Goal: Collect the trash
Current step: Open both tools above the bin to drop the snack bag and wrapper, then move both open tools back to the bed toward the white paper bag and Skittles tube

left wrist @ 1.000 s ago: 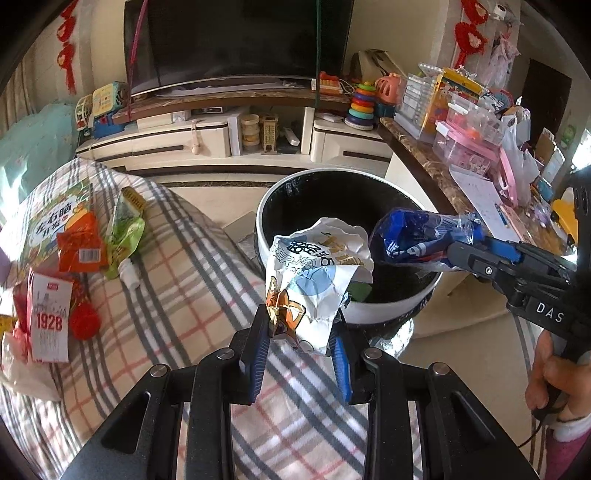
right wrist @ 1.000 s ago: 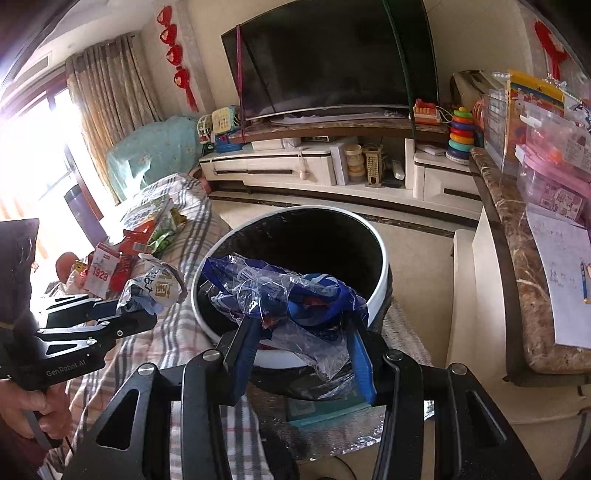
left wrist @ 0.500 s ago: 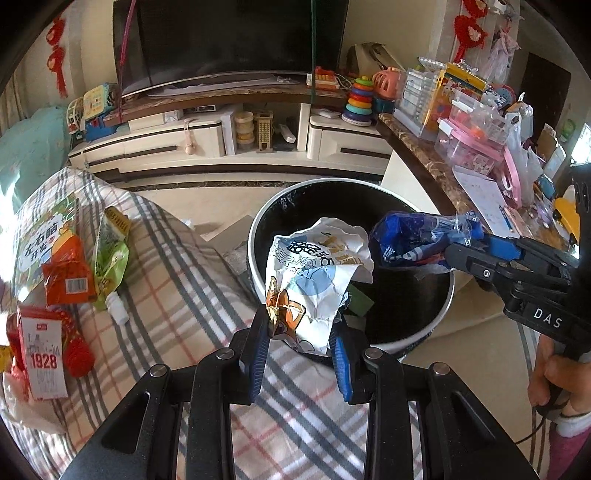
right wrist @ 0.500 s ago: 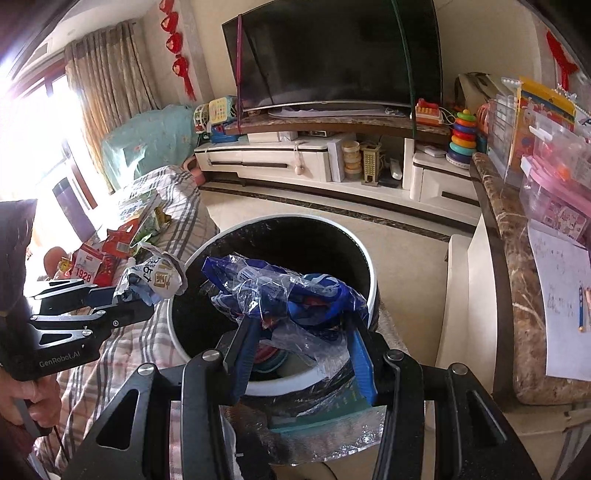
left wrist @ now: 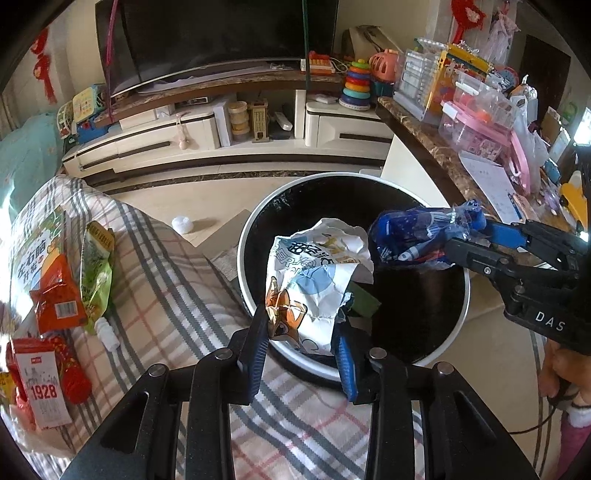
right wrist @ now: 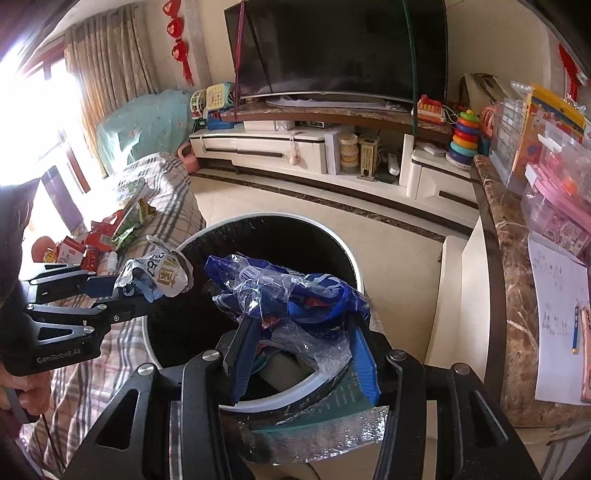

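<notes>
A living room with a dark television (left wrist: pixel 221 33) on a long white cabinet (left wrist: pixel 207 136) fills the background, and a plaid-covered sofa (left wrist: pixel 173 295) carries scattered snack packets (left wrist: pixel 55 295). A round white bin (left wrist: pixel 460 321) with a black liner stands on the floor beside the sofa. The left gripper (left wrist: pixel 301 325) pinches a crumpled white wrapper (left wrist: pixel 317 277) over the bin's near rim, its jaws opening with the wrapper between them. The right gripper (right wrist: pixel 301 332) clamps a crumpled blue plastic bag (right wrist: pixel 291 291) above the bin's mouth. The two pieces of trash hang just beside each other.
</notes>
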Motion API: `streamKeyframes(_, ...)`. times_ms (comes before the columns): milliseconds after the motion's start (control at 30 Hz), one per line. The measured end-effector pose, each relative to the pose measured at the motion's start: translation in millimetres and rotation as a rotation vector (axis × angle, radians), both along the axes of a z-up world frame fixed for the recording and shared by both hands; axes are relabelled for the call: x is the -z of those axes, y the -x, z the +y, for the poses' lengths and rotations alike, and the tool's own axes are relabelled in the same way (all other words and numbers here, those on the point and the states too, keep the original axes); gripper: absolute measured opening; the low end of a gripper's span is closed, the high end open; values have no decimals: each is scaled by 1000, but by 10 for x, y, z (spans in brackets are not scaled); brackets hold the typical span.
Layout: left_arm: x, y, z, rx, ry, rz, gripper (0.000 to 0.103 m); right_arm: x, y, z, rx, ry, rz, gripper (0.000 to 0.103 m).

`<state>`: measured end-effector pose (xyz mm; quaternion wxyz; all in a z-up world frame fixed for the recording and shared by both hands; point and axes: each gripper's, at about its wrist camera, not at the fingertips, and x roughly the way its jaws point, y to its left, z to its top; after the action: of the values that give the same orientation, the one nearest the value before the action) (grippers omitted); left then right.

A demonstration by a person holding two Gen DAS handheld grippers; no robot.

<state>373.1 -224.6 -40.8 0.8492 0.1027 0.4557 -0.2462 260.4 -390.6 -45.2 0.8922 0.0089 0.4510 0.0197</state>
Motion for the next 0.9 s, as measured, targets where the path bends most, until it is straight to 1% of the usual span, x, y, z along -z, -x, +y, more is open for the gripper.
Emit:
streamKeyframes(67, 9, -28, -45, 4, -9, -1, 34, 16, -30, 3, -5, 8, 6, 50)
streamKeyframes(133, 19, -53, -76, 2, -17, 0, 39, 19, -50, 10, -10, 13, 9, 51)
streamKeyframes(167, 16, -58, -84, 1, -16, 0, 49, 21, -64, 16, -15, 16, 11, 51)
streamKeyframes(200, 11, -51, -88, -2, -15, -5, 59, 22, -76, 19, -20, 17, 15, 54)
streamKeyframes(233, -1, -46, -91, -5, -15, -12, 61, 24, -83, 24, -24, 19, 18, 56)
streamKeyframes(267, -7, -39, -90, -6, -16, -18, 62, 24, -90, 27, -30, 15, 21, 61)
streamKeyframes(400, -5, 10, -29, -15, -17, -30, 62, 30, -92, 21, -39, 15, 23, 69)
streamKeyframes(600, 38, 200, 192, -56, 10, -29, 62, 22, -22, -2, -25, -20, 12, 70)
streamKeyframes(667, 57, 316, 330, -99, 37, -42, 63, 14, 25, 10, -20, -40, 7, 72)
streamKeyframes(800, 130, 567, 555, -152, 75, -35, 64, -15, 147, 69, -3, -104, -27, 86)
streamKeyframes(900, 169, 745, 740, -191, 91, -31, 64, -11, 240, 159, -2, -152, -41, 88)
